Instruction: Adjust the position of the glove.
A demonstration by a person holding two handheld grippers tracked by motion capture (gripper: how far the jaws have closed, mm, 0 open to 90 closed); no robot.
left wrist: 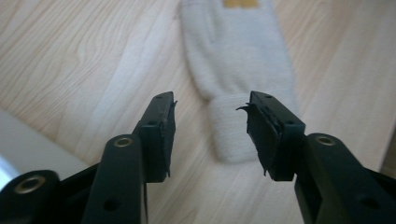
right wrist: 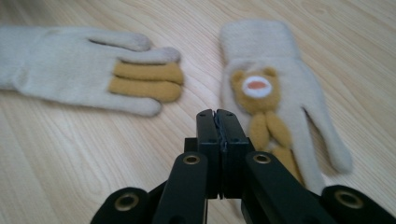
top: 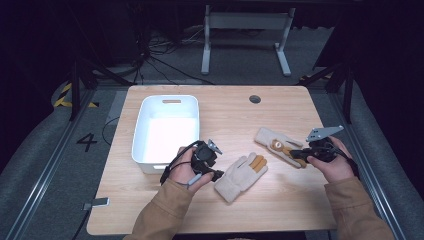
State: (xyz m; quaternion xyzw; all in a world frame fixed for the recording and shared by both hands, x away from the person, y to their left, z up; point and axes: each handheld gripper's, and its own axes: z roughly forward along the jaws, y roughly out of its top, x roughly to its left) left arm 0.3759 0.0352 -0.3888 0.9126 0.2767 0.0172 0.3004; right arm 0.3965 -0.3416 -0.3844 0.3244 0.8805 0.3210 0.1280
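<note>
- The plain glove (top: 242,176) lies flat on the table (top: 280,210), cuff toward the person, two mustard fingers (right wrist: 147,80) at its far end; its cuff (left wrist: 233,126) sits just ahead of the left gripper (left wrist: 211,126).
- The bear glove (top: 278,145) lies to its right, apart from it, showing a bear face (right wrist: 256,87) on its back.
- The left gripper is released, jaws standing apart on either side of the cuff's line and seemingly not touching the wool.
- The right gripper (right wrist: 217,114) is clenched on nothing, jaws pressed together, its tip just short of the bear glove.
- A white bin (top: 166,129) stands on the table's left, beside the left hand (top: 187,170).
- Judging by this, the step in hand is the approach to pick up the plain glove by its cuff, probably for the bin.
- The next move calls for lowering the left gripper until both pads straddle the cuff, then closing firmly; soft knit may slip or bunch, so a deep bite is wise. The right gripper must open before it can take its glove.
</note>
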